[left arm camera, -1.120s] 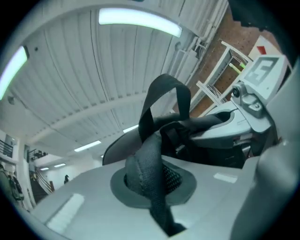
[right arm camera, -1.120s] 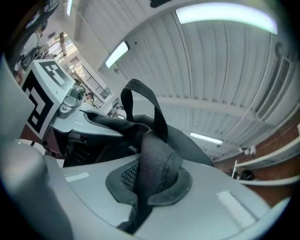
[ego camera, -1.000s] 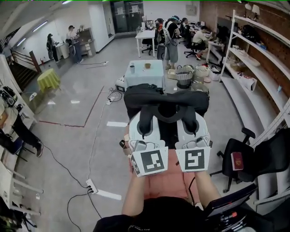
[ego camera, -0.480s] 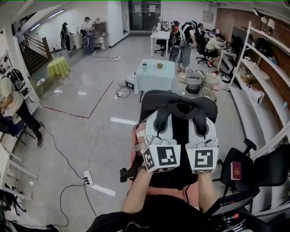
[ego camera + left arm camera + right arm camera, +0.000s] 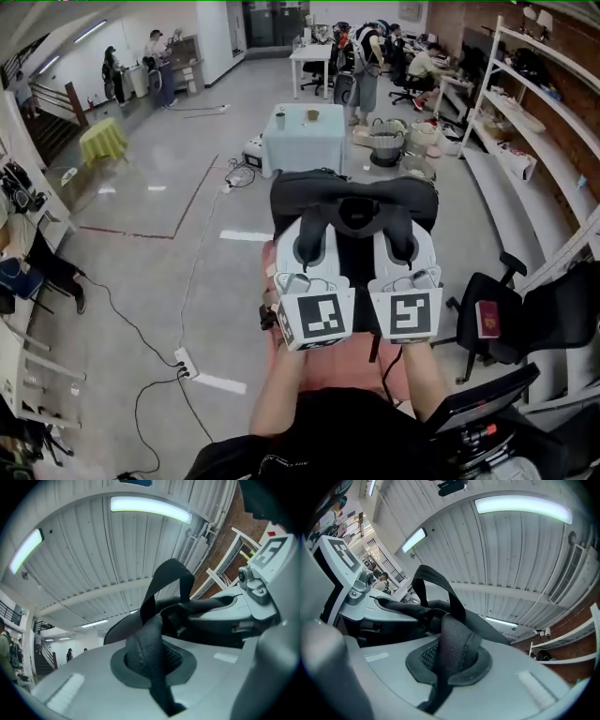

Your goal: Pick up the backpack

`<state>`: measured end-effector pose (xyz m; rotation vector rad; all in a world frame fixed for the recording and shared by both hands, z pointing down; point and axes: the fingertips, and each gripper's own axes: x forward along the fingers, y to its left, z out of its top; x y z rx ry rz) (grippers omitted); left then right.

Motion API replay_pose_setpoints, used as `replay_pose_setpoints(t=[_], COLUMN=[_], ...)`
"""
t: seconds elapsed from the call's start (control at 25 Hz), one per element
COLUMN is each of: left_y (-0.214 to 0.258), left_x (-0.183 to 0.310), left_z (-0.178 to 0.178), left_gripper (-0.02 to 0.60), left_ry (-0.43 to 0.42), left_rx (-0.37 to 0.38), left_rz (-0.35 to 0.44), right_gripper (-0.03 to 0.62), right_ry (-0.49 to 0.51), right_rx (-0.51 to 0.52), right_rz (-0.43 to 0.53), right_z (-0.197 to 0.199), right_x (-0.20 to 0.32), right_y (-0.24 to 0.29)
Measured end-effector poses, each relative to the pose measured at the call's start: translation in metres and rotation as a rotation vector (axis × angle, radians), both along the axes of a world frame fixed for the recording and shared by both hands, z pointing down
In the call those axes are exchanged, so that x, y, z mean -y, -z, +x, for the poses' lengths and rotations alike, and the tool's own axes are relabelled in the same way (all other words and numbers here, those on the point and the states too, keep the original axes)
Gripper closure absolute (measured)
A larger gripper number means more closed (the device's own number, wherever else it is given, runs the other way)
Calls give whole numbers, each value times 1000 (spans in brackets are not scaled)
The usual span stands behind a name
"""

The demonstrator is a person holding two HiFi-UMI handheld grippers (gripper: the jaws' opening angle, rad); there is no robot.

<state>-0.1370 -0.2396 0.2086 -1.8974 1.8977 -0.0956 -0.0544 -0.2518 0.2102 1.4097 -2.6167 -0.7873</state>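
Backpack (image 5: 352, 192) eased slightly lower, left gripper (image 5: 308, 247), right gripper (image 5: 398, 246) each clamped on its straps (image 5: 149, 656)

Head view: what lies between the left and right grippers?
The backpack fills that gap with its black back panel, seen in the head view. Either side, the left gripper and right gripper are each shut on a shoulder strap.
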Motion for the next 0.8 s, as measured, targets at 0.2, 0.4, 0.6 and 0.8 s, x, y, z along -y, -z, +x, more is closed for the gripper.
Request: replay_pose_setpoints(t=[0.2, 0.4, 0.6, 0.8], left_y=[12, 4, -2, -8], left_x=[0, 5, 14, 15], left_z=[-10, -11, -15, -3], left_gripper=[575, 575, 575, 574], left_ry=[8, 33, 43, 24], left_rx=[-55, -34, -44, -48], left_rz=[50, 5, 15, 5], right_gripper=[579, 577, 577, 577], right_ry=[32, 63, 101, 78], right_rx=[29, 64, 83, 81], right_rz=[15, 2, 5, -28], right_z=[-10, -11, -16, -5], right_x=[6, 7, 13, 14], right_y=[6, 5, 0, -6])
